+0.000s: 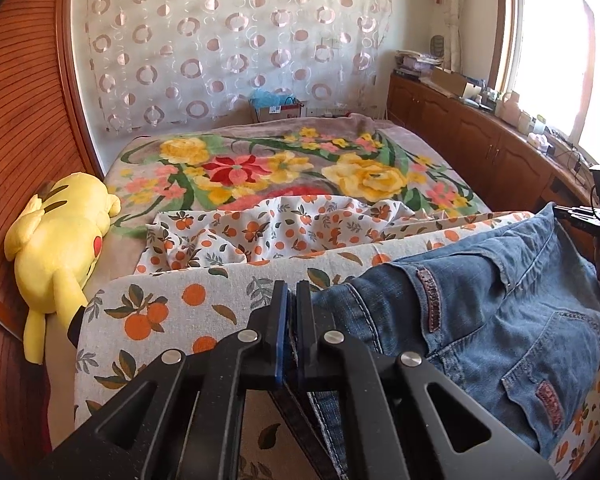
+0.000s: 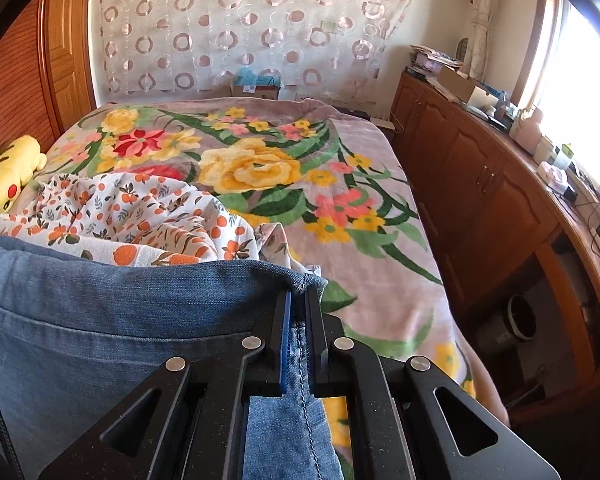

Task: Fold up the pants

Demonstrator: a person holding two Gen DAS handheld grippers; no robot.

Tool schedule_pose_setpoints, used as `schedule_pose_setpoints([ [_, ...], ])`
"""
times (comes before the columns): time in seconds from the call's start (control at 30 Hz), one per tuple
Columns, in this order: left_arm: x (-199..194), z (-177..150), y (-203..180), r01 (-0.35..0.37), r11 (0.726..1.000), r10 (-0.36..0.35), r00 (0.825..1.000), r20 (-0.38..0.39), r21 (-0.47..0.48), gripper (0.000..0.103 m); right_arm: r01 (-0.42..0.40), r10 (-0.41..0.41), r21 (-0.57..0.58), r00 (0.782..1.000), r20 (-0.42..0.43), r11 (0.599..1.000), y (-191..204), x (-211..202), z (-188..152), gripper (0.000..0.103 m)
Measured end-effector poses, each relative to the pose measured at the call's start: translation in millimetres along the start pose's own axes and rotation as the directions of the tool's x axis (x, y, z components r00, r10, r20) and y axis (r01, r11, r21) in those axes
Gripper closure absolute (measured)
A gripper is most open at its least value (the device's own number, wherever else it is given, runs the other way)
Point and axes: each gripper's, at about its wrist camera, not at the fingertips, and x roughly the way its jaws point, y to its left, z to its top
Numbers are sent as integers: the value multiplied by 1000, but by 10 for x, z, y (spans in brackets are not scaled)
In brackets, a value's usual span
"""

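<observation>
- You face a bed [image 2: 380, 184] spread with a mauve blanket of yellow and red flowers.
- Behind it hangs a sheer curtain with pink rings [image 1: 228, 40].
- To your right, a long wooden cabinet run [image 2: 480, 168] sits under a bright sunlit window [image 2: 580, 80].
- To your left stands a ribbed wooden panel [image 1: 24, 120].

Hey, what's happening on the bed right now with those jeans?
A person is folding a pair of blue jeans with a hand-held tool in each hand. The left tool is shut on one edge of the denim, and the right tool is clamped on another edge. The jeans lie over an orange-print cloth on the bed, in front of the floral blanket. A yellow plush toy lies to the left.
</observation>
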Motion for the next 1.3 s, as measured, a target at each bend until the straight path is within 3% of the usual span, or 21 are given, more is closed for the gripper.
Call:
schedule_pose_setpoints([
  [0.13, -118, 0, -47, 0, 1000, -1, 1000, 20, 8, 95, 17, -17, 8, 1000, 18, 1000, 21, -72, -24, 87],
  [0.27, -237, -7, -139, 30, 999, -31, 998, 47, 21, 85, 18, -19, 27, 999, 33, 999, 7, -125, -74, 63],
  [0.33, -256, -7, -192, 47, 999, -48, 998, 47, 29, 66, -16, 14, 36, 999, 43, 999, 4, -150, -103, 61],
  [0.4, -248, -18, -278, 71, 996, -73, 997, 40, 46, 56, -20, 18, 27, 998, 56, 999, 28, -196, -131, 60],
  [0.67, -77, -36, -734, 142, 983, -142, 990, -10, 119, 56, -124, 125, -19, 988, 94, 992, 223, -380, -192, 60],
  [0.77, 2, -6, -930, 135, 978, -133, 991, -23, 158, 56, -158, 162, -50, 984, 73, 986, 284, -332, -200, 60],
  [0.9, 109, 57, -1078, 124, 974, -118, 992, -42, 187, 56, -157, 158, -75, 987, 17, 985, 259, -132, -180, 60],
  [1.1, 132, 115, -1083, 126, 976, -121, 992, -39, 176, 56, -98, 97, -14, 993, -73, 995, -1, 235, -161, 60],
  [1.3, 112, 102, -1191, 145, 970, -140, 989, -39, 195, 56, -98, 99, 10, 994, -47, 995, -106, 253, -181, 56],
])
